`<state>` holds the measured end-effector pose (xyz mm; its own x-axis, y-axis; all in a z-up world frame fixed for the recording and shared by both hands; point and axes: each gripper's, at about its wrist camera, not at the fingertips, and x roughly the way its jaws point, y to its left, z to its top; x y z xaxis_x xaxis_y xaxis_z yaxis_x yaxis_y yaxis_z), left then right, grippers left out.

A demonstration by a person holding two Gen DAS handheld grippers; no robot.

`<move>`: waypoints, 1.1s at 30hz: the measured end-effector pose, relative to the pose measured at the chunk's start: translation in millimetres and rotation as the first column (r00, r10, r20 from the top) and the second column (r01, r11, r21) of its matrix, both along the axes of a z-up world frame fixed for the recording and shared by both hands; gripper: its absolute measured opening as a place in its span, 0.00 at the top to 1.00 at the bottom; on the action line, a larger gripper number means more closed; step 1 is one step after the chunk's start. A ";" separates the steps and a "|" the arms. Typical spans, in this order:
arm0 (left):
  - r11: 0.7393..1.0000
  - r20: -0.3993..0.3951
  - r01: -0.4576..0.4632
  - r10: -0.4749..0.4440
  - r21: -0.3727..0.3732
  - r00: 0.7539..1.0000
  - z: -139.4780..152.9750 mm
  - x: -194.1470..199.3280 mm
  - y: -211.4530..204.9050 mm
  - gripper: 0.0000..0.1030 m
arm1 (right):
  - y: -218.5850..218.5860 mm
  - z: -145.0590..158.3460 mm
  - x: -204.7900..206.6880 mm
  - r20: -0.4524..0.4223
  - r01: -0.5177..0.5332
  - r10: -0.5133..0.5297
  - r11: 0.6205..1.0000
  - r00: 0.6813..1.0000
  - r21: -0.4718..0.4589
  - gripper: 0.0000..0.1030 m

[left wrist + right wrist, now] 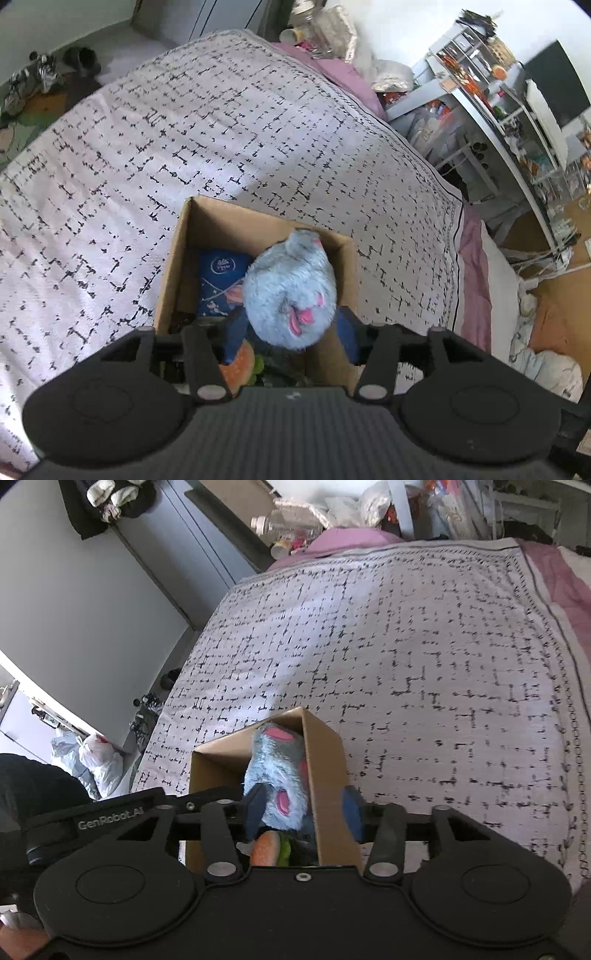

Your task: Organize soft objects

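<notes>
A brown cardboard box [184, 258] stands open on the bed. In it sits a fluffy grey-blue plush toy [291, 291] with pink paws, on top of a dark blue tissue pack [221, 280] and an orange burger-like plush [236, 369]. My left gripper [291, 338] straddles the plush just above the box, its blue pads close to either side without squeezing it. In the right wrist view the same plush [280, 771] leans against the box's right wall [325, 753]. My right gripper [303, 812] is open, with one pad beside the plush and the other outside that wall.
The box rests on a white blanket with black dashes [184, 140] that covers the bed, over a pink sheet [476, 266]. A cluttered white shelf unit [498, 92] stands to the right. Bags [96, 760] and a grey wardrobe [110, 602] lie to the left.
</notes>
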<state>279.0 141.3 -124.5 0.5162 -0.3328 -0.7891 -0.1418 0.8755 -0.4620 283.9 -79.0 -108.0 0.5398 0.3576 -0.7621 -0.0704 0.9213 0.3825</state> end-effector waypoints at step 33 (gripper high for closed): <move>0.974 0.129 -0.021 -0.008 0.225 0.992 79.1 -124.8 -52.5 0.09 | -82.7 53.8 -101.9 0.237 0.035 -0.015 0.996 0.971 -0.082 0.00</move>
